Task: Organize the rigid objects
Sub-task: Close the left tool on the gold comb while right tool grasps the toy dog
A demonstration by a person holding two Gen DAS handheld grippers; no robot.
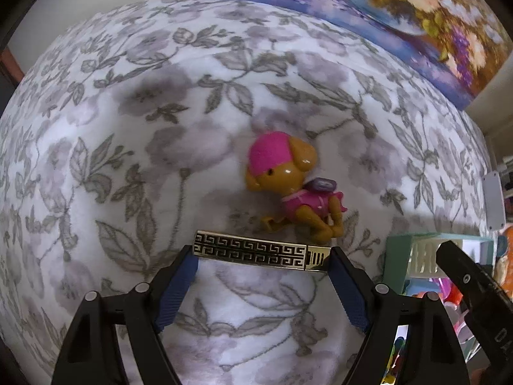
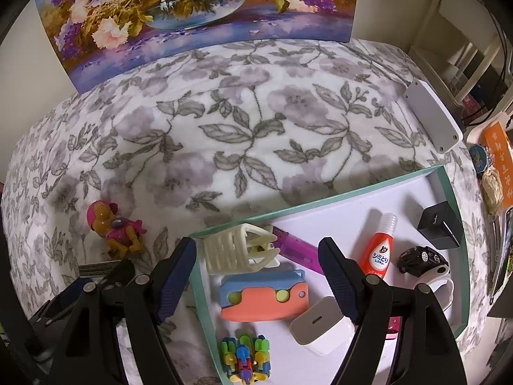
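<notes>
Gold and black, the flat bar (image 1: 262,251) between the left gripper (image 1: 262,258)'s blue-padded fingertips (image 1: 179,284) carries a Greek-key fret pattern along most of its length, with a plain gold end cap bearing a few short vertical slots at its 3 o'clock end. It lies crosswise in the left wrist view, one end against each pad, so the left gripper is clamped on it lengthwise, just above the floral blanket (image 1: 128,128). At 12 o'clock from the bar, just beside it, a toy dog (image 1: 288,186) of glossy tan plastic lies on the blanket, wearing a pink cap, a pink vest and a small purple-grey pack on its back.

Seen from the right wrist, the right gripper (image 2: 258,279) stands spread wide with nothing between its pads, hovering over a shallow teal-walled box (image 2: 200,276) with a white floor. Inside the box lie a cream slatted clip (image 2: 237,250), a purple translucent piece (image 2: 295,253), a blue and coral toy (image 2: 266,298), a white charger plug (image 2: 320,327), a red and white tube (image 2: 380,247), a black cube (image 2: 441,224), a small black car (image 2: 420,258) and a cluster of multicoloured pegs (image 2: 245,359) at 6 o'clock. The toy dog sits at 9 o'clock from the box, well outside it. A flower painting (image 2: 192,9) leans at the blanket's far edge, at 12 o'clock.
</notes>
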